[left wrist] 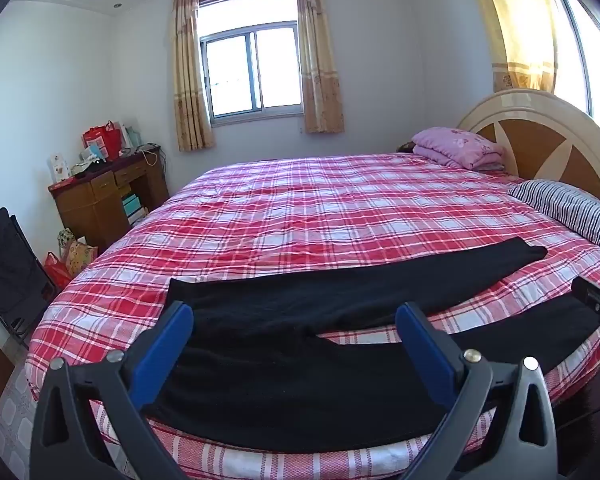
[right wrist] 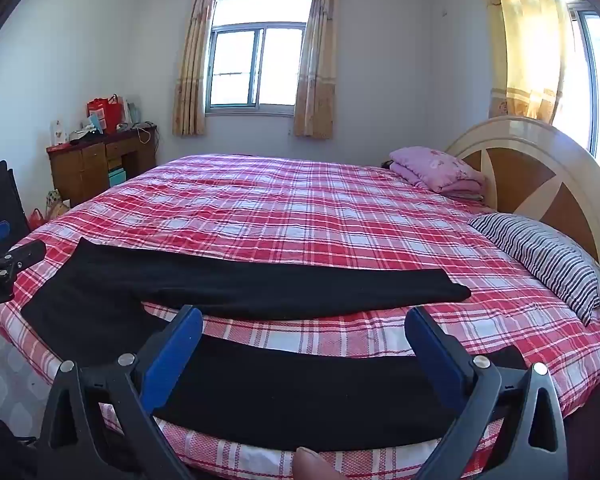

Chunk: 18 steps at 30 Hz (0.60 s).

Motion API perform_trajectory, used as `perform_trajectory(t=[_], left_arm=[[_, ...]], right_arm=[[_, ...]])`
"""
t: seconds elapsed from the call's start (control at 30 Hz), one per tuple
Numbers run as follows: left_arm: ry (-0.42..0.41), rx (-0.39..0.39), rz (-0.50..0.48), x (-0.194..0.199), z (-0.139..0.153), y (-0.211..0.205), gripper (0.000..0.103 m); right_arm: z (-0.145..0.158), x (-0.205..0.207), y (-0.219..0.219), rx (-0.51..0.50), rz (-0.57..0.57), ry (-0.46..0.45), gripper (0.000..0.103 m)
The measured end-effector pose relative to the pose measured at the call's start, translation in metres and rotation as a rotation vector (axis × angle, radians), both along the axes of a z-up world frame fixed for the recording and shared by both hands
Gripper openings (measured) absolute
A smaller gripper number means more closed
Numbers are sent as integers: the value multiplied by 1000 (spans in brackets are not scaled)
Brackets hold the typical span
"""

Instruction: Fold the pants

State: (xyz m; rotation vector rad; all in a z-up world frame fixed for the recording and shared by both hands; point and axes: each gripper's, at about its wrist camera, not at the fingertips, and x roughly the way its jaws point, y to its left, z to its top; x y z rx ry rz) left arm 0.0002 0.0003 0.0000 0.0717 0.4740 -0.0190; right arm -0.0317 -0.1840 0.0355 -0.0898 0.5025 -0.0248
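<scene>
A red-and-white plaid bed (left wrist: 320,208) is carrying the black fabric pants (left wrist: 300,304), lying spread flat with legs parted near its front edge. I am hovering my left gripper (left wrist: 294,344) and right gripper (right wrist: 304,348) above them, fingers released wide and grasping nothing. Folding is not yet begun, I judge; next I need one leg laid over the other.

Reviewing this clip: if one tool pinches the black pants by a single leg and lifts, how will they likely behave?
The pants lie flat and follow the curve of the bed, so they are probably limp and would sag from a single pinch. The fabric looks thin and soft, so likely light. Both legs are spread apart, so the free leg would probably drag across the plaid cover.
</scene>
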Motion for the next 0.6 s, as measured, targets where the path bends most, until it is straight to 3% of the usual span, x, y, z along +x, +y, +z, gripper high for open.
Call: perform_trajectory(t=[0.6], left_arm=[[6,2,16,4,-4,5,103]], right_arm=[[-3,1,3,-7,1,-2,102]])
